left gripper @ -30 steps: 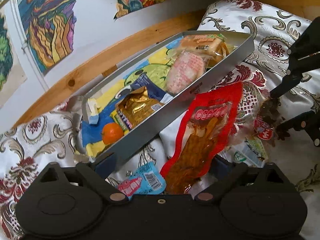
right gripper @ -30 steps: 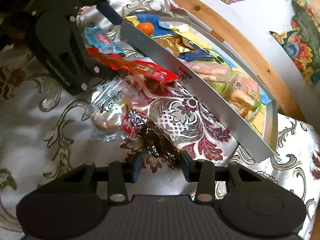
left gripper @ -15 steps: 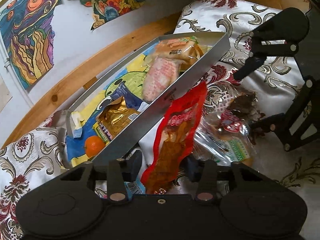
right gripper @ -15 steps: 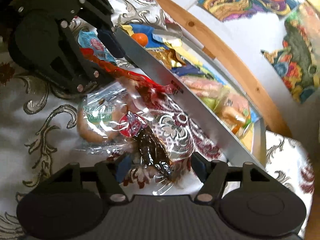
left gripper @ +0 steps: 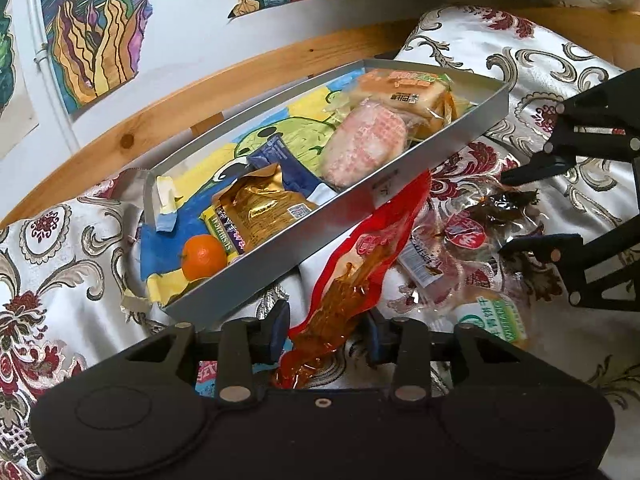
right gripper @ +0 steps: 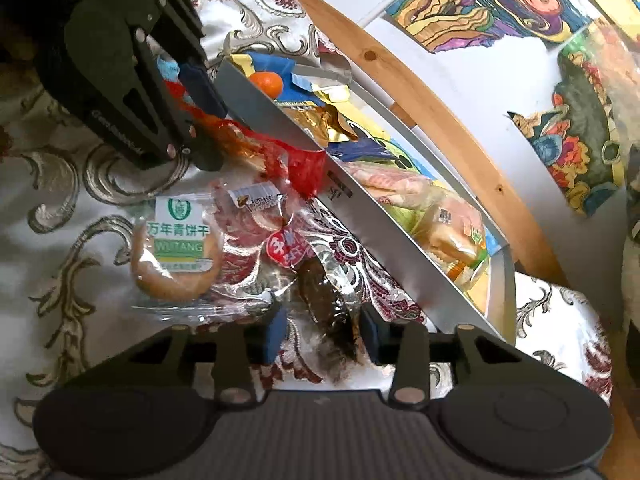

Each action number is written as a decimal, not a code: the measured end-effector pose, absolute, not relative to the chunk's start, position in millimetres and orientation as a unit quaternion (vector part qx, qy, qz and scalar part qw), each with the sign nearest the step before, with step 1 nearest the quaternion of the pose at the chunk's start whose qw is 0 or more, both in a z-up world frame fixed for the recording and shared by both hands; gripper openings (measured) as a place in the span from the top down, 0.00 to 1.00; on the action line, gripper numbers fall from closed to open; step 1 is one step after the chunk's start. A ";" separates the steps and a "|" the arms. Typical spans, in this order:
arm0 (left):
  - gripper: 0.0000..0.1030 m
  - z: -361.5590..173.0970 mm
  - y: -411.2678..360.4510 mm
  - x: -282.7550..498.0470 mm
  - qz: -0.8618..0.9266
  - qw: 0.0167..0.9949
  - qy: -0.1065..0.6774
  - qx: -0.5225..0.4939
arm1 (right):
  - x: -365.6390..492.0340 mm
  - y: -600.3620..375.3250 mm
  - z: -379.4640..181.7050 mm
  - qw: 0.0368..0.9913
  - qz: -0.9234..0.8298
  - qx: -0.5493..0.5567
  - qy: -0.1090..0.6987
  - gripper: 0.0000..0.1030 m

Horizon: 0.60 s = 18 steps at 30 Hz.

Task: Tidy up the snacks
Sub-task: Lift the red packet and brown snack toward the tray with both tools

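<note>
A grey metal tray (left gripper: 360, 208) lies slanted on a patterned cloth, holding several snacks. A red snack packet (left gripper: 360, 264) leans against the tray's front wall, and my left gripper (left gripper: 326, 332) is shut on its lower end. In the right wrist view the same packet (right gripper: 304, 160) runs from the left gripper (right gripper: 208, 124) to the tray wall (right gripper: 380, 232). A clear packet with dark contents (right gripper: 324, 296) lies on the cloth beside the tray, with my right gripper (right gripper: 323, 332) shut on its near end. The left wrist view shows the right gripper (left gripper: 516, 212) pinching this dark packet (left gripper: 504, 208).
In the tray lie an orange (left gripper: 204, 256), a gold packet (left gripper: 260, 208), a pink cake (left gripper: 360, 144) and wrapped bread (left gripper: 404, 92). A round biscuit pack (right gripper: 176, 252) and a clear pink packet (right gripper: 248, 216) lie between the grippers. A wooden rail (left gripper: 160, 120) and a wall stand behind the tray.
My left gripper's fingers have closed from wide apart onto the red packet, whose top now leans on the tray. The right gripper's fingers widened, then narrowed onto the dark packet.
</note>
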<state>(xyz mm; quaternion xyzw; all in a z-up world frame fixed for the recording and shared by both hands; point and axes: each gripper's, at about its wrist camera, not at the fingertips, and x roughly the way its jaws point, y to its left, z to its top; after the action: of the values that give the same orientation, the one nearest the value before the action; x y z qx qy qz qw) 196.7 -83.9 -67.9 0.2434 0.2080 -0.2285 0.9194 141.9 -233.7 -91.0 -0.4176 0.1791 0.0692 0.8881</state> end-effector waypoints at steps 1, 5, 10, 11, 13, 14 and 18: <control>0.56 -68.9 -84.6 197.2 -0.227 0.919 0.205 0.247 | 142.1 -232.2 -92.7 0.886 0.066 -0.424 0.174 0.52; 0.47 -71.5 -87.0 200.4 -0.216 0.921 0.190 0.262 | 145.1 -225.4 -100.1 0.877 0.050 -0.454 0.149 0.44; 0.45 -73.9 -90.8 201.2 -0.208 0.921 0.171 0.280 | 146.4 -216.4 -113.8 0.856 0.024 -0.507 0.101 0.31; 0.45 -74.6 -91.8 200.7 -0.206 0.921 0.168 0.284 | 146.7 -215.2 -115.8 0.853 0.022 -0.513 0.094 0.31; 0.45 -75.6 -93.2 200.4 -0.204 0.921 0.162 0.290 | 148.0 -213.2 -118.4 0.849 0.018 -0.521 0.082 0.30; 0.46 -75.7 -93.4 200.3 -0.204 0.921 0.162 0.291 | 148.9 -212.0 -119.6 0.849 0.018 -0.523 0.079 0.31; 0.61 -75.7 -93.6 198.8 -0.214 0.919 0.164 0.289 | 150.7 -208.6 -119.6 0.849 0.038 -0.520 0.085 0.63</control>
<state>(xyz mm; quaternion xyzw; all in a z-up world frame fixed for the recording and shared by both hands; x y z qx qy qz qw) 198.8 -93.6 -75.7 0.2888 0.1641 -0.2142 0.9186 150.7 -208.6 -119.6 -0.5196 0.0848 0.0382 0.8493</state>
